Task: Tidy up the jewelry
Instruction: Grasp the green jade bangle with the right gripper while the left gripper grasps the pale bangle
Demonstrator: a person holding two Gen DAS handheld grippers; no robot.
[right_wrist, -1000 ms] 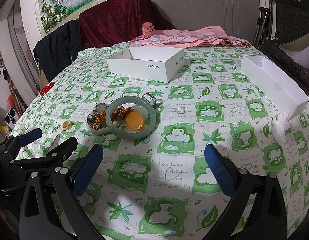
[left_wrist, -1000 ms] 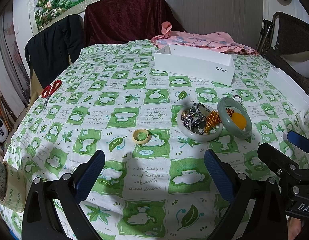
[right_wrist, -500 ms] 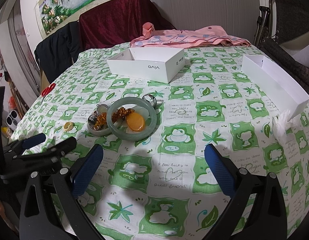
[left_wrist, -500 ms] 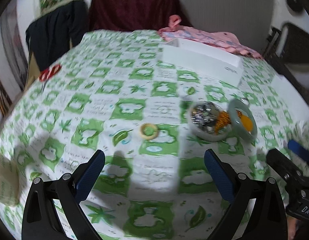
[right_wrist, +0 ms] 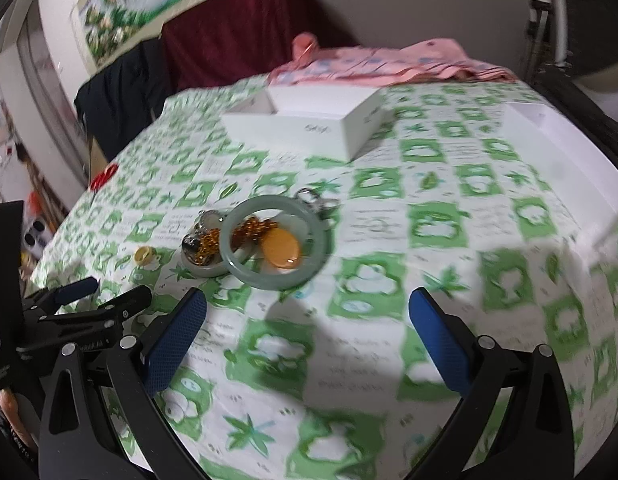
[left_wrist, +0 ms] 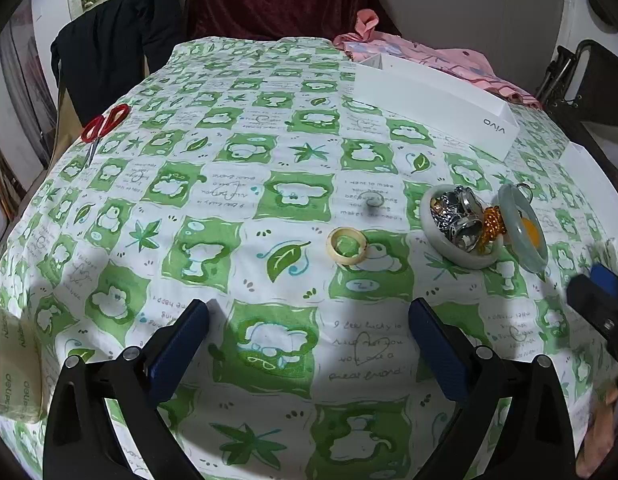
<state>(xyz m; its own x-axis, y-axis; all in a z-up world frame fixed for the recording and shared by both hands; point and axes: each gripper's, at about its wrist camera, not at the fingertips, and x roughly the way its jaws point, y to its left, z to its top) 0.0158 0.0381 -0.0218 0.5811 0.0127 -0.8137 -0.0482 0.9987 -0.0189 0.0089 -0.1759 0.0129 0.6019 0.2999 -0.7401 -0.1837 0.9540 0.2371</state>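
A pile of jewelry lies on the green-and-white tablecloth: a green jade bangle (left_wrist: 521, 232) (right_wrist: 321, 240) leans on a pale bangle (left_wrist: 433, 236) filled with silver rings (left_wrist: 457, 216), amber beads (left_wrist: 494, 220) and an orange oval pendant (right_wrist: 280, 249). A cream ring (left_wrist: 346, 246) (right_wrist: 144, 255) lies alone left of the pile. A white open vivo box (left_wrist: 433, 106) (right_wrist: 309, 126) stands behind. My left gripper (left_wrist: 309, 344) is open and empty, short of the cream ring. My right gripper (right_wrist: 308, 340) is open and empty, short of the pile.
Red scissors (left_wrist: 103, 126) lie at the table's left edge. A tape roll (left_wrist: 13, 364) sits near left. A second white box (right_wrist: 561, 156) stands at the right. Pink cloth (right_wrist: 389, 62) lies at the back. Chairs with dark clothes stand behind the table.
Both grippers have moved forward toward the jewelry, the left now closer to the cream ring. The right view has turned blurry from motion. Nothing on the table has moved.
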